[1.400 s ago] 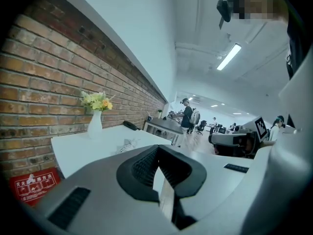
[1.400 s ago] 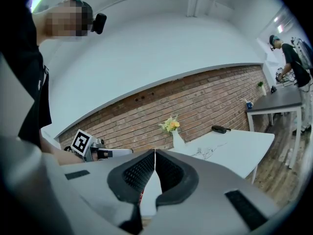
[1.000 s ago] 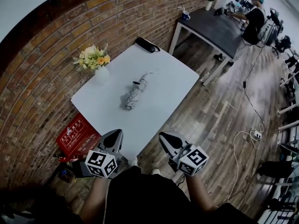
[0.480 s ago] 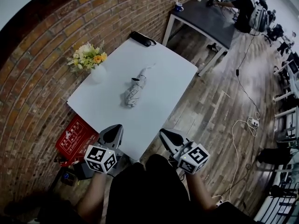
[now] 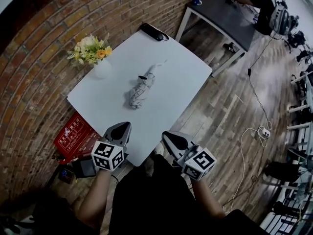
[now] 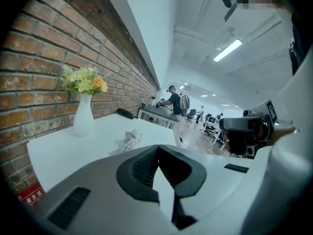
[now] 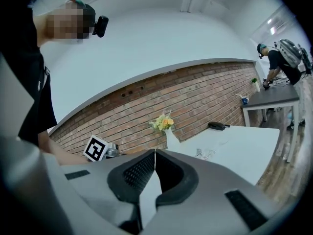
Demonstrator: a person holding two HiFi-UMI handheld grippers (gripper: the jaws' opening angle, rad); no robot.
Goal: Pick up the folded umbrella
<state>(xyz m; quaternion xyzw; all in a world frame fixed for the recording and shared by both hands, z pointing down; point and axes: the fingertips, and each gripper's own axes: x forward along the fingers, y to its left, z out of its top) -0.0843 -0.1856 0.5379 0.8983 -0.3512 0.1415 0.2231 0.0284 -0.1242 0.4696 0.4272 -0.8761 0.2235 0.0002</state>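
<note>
A folded grey-and-white umbrella (image 5: 141,89) lies in the middle of the white table (image 5: 176,102), its strap end pointing to the far side. The left gripper view shows the umbrella (image 6: 131,140) ahead of the jaws, and the right gripper view shows it (image 7: 208,153) small on the tabletop. My left gripper (image 5: 122,129) hovers over the table's near edge, shut and empty, well short of the umbrella. At the near edge, to the right, my right gripper (image 5: 169,137) has its jaws together with nothing between them.
A white vase of yellow flowers (image 5: 100,62) stands at the table's left side by the brick wall. A black case (image 5: 154,32) lies at the far corner. A red box (image 5: 73,136) sits on the floor at left. A dark desk (image 5: 230,18) with a person stands beyond.
Both grippers have come forward a little toward the table's near edge, the left one more. The umbrella has not moved.
</note>
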